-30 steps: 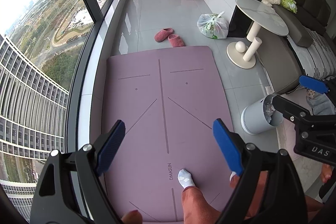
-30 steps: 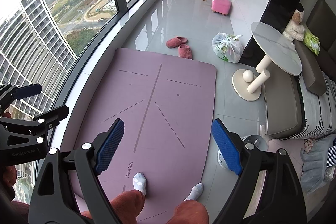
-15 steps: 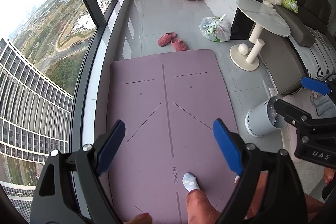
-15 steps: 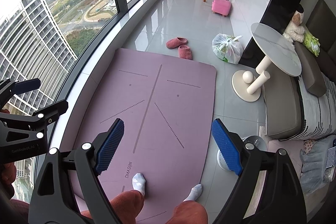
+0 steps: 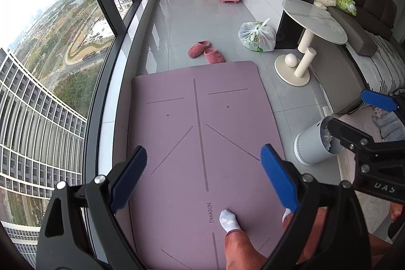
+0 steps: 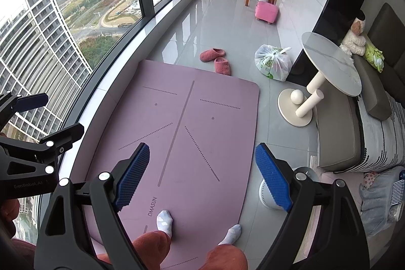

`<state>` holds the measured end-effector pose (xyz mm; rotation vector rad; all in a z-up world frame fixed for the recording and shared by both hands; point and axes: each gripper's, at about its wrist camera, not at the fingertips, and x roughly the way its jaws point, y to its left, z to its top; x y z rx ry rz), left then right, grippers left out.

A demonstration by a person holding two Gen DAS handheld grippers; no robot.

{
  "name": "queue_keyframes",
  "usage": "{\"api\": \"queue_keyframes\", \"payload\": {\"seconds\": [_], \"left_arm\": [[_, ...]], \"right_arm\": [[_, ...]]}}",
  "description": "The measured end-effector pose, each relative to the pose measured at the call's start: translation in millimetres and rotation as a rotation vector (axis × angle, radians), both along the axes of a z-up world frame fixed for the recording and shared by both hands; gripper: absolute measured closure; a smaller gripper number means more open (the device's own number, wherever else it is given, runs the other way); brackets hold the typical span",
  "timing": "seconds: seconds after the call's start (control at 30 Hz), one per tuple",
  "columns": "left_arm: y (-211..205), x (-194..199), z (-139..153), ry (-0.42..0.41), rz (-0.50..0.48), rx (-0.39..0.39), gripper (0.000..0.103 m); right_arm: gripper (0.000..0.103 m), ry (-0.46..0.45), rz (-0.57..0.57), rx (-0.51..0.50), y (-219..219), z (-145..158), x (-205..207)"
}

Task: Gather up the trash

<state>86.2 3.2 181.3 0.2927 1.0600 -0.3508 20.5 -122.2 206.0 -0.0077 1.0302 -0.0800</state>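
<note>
Left wrist: both claws (image 5: 203, 177) (image 6: 202, 176) released above mat (image 5: 202, 123), bin (image 5: 314, 143) beside its edge.

The left gripper (image 5: 203, 176) is held up in the air with its two blue fingers (image 5: 129, 176) spread wide apart — nothing is between them. The right gripper (image 6: 202, 173) is in the same pose, fingers (image 6: 272, 177) wide apart and holding nothing. Below the fingers the person's socked feet (image 6: 164, 220) and both knees are visible.
</note>
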Motion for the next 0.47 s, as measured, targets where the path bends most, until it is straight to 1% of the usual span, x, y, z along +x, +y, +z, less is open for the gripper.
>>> {"api": "queue_keyframes", "payload": {"seconds": [0.2, 0.33, 0.47], "left_arm": [[-1.1, 1.6, -1.2, 0.006, 0.000, 0.007, 0.012], [-3.2, 1.6, -4.4, 0.001, 0.011, 0.041, 0.012], [-5.4, -0.3, -5.5, 0.010, -0.007, 0.044, 0.012]], "right_arm": [[0.021, 0.000, -0.001, 0.000, 1.0, -0.7, -0.7], [0.021, -0.001, 0.001, -0.002, -0.1, 0.5, 0.7], [0.021, 0.000, 0.001, -0.002, 0.7, -0.5, -0.5]]}}
